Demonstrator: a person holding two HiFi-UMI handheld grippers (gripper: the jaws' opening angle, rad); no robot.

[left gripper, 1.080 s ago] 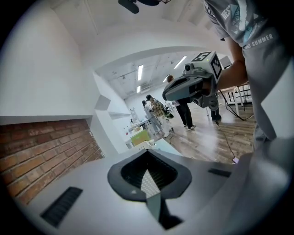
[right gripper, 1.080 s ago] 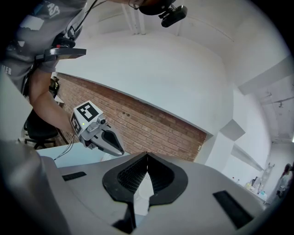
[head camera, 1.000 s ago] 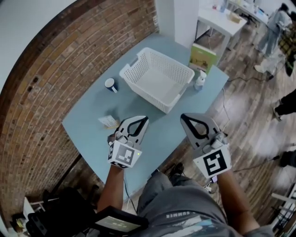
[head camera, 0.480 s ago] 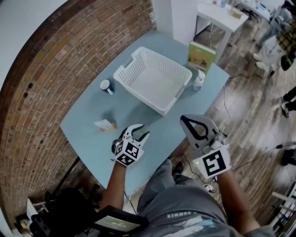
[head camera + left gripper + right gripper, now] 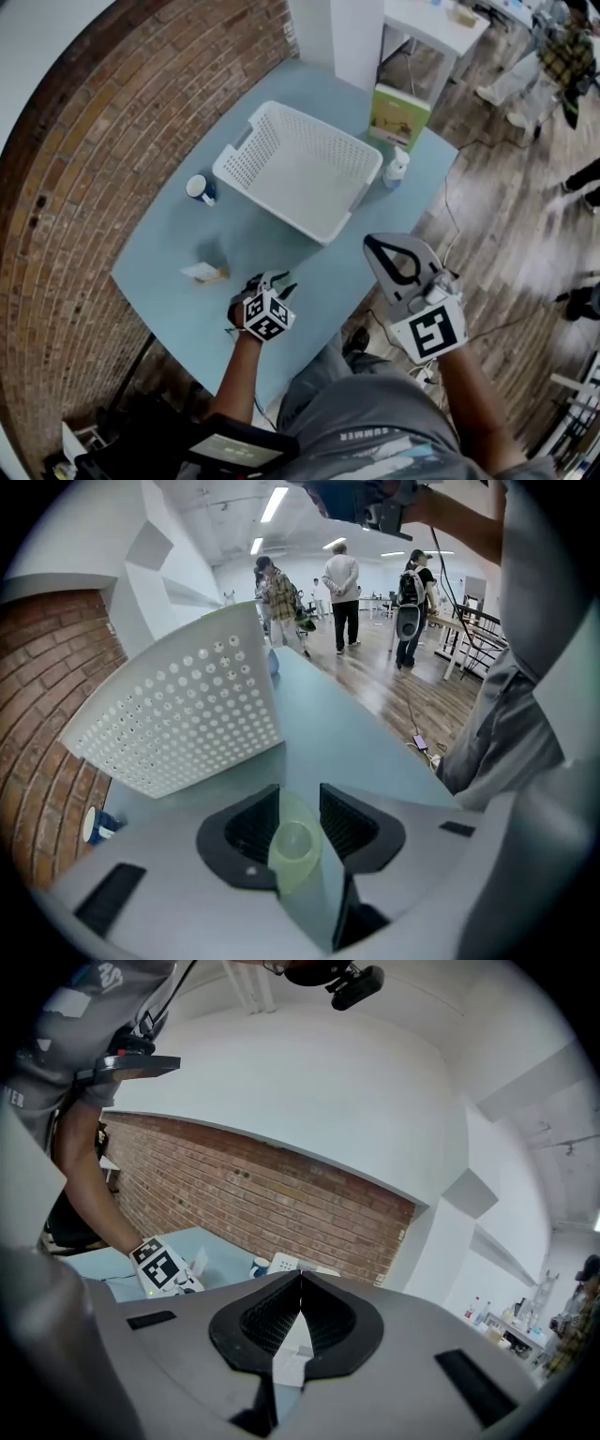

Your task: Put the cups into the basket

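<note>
Left gripper view: left gripper (image 5: 300, 797), fingers (image 5: 251, 825) just opening, straddles cup (image 5: 294, 844).

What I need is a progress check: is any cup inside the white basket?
No, the head view shows the white basket empty, with the blue cup outside it.

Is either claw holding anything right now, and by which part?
Nothing is held. The left claw, jaws just opened, straddles a pale green cup without pressing it; the right claw is shut and empty.
</note>
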